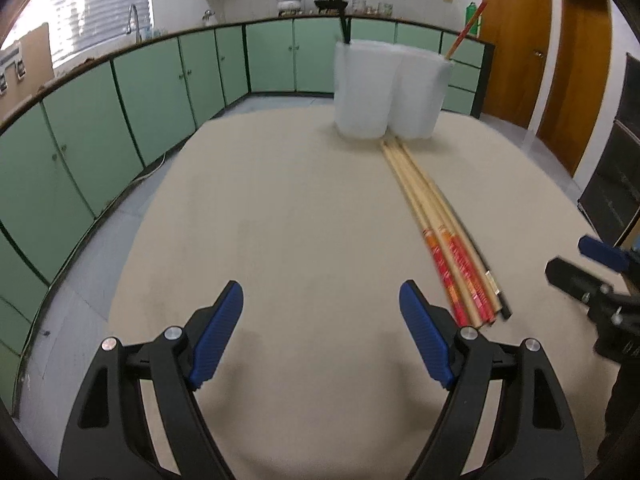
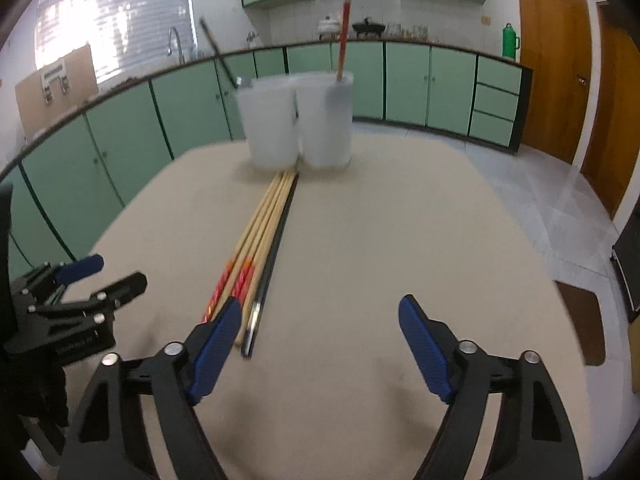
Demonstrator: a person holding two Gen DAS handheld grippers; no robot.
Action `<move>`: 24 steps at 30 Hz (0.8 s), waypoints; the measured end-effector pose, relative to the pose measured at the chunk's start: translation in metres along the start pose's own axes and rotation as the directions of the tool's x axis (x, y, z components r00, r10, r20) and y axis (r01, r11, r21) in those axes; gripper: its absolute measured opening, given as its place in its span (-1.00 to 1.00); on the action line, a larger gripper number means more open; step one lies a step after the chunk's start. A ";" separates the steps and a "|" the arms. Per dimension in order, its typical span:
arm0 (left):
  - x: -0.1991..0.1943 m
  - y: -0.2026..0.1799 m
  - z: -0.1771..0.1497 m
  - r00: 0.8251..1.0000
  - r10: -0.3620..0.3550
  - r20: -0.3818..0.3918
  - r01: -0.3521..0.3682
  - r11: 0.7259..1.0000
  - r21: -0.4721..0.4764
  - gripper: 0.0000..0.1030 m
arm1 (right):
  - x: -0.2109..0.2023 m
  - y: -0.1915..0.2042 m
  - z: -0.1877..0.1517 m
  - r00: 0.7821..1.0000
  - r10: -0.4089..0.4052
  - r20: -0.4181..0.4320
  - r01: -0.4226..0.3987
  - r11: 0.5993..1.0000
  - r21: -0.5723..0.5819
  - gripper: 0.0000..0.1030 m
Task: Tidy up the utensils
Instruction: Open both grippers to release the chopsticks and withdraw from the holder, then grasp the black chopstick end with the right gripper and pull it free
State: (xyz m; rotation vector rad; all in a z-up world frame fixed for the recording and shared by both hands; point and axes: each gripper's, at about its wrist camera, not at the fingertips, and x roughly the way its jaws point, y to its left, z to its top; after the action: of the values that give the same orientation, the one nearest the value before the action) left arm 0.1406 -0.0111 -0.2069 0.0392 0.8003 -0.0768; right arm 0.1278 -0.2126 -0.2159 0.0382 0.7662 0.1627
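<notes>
Several long wooden chopsticks with red and orange printed ends (image 1: pixel 448 236) (image 2: pixel 256 248) lie side by side on the beige table (image 1: pixel 300 208) (image 2: pixel 380 240), with a black chopstick (image 2: pixel 272 264) along their right edge. Two white translucent cups (image 1: pixel 390 90) (image 2: pixel 298 120) stand at the far end. The left cup holds a black stick (image 1: pixel 340 8), the right cup a red-topped one (image 2: pixel 344 40). My left gripper (image 1: pixel 322 300) is open and empty, left of the chopsticks' near ends. My right gripper (image 2: pixel 320 316) is open and empty, its left finger (image 2: pixel 216 344) next to the near ends.
Green kitchen cabinets (image 1: pixel 120 112) with a sink run along the far and left walls. Wooden doors (image 2: pixel 556 60) stand at the right. A green bottle (image 2: pixel 510 40) sits on the counter. The table's edge drops to a tiled floor (image 2: pixel 540 200) on the right.
</notes>
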 end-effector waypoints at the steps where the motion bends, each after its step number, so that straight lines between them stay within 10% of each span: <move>1: 0.002 0.001 -0.002 1.000 0.004 -0.011 -0.004 1.000 -0.002 0.52 | 0.003 0.002 -0.004 1.000 0.007 -0.016 -0.007 1.000 0.000 0.34; 24: 0.013 0.007 -0.006 0.997 0.002 -0.076 -0.004 1.000 -0.030 0.53 | 0.016 0.022 -0.016 0.994 0.018 -0.106 -0.024 0.998 -0.062 -0.43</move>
State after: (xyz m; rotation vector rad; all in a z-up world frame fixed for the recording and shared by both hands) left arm 0.1459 -0.0046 -0.2198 0.0152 0.8770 -0.0606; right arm 0.1244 -0.1885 -0.2363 -0.0221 0.8655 0.2098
